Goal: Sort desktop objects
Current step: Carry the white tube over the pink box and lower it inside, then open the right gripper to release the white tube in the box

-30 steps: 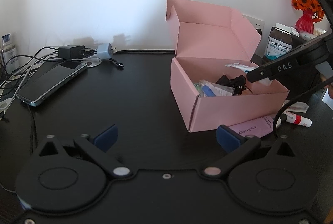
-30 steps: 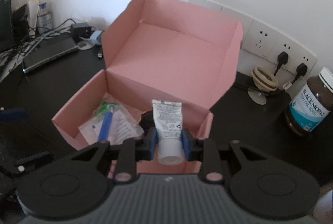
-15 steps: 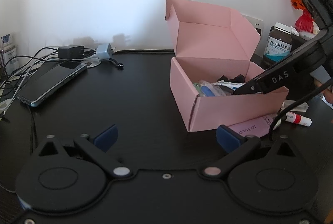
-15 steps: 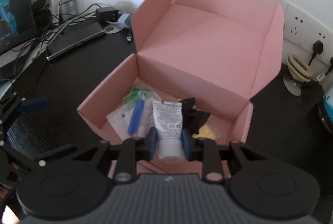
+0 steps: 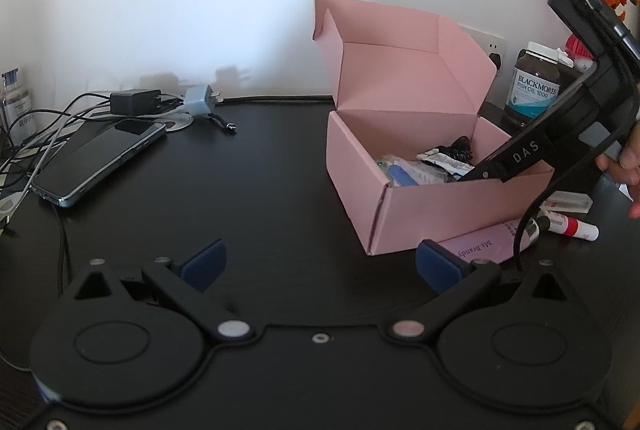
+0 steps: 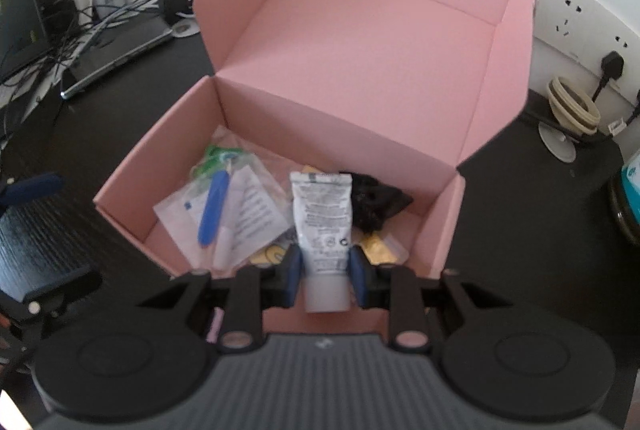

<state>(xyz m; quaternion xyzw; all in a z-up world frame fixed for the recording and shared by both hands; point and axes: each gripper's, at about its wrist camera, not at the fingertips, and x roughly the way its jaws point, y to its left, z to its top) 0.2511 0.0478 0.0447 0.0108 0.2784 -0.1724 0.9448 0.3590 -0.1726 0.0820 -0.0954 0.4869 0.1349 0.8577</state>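
Tube [image 6: 323, 226], white with its cap toward the camera, sits pinched in the right tool [image 6: 325, 269] above the near wall of the open pink box [image 6: 360, 42], its crimped end at 12 o'clock over a black bundle [image 6: 374, 204] and packets. Left tool [image 5: 320, 264] hangs spread above the counter [image 5: 240, 198], holding nothing, box at 1 o'clock.

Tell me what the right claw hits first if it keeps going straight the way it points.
Probably the contents of the pink box: the right claw, shut on the white tube, points down into it, with the black bundle and plastic packets just ahead; depth is unclear.
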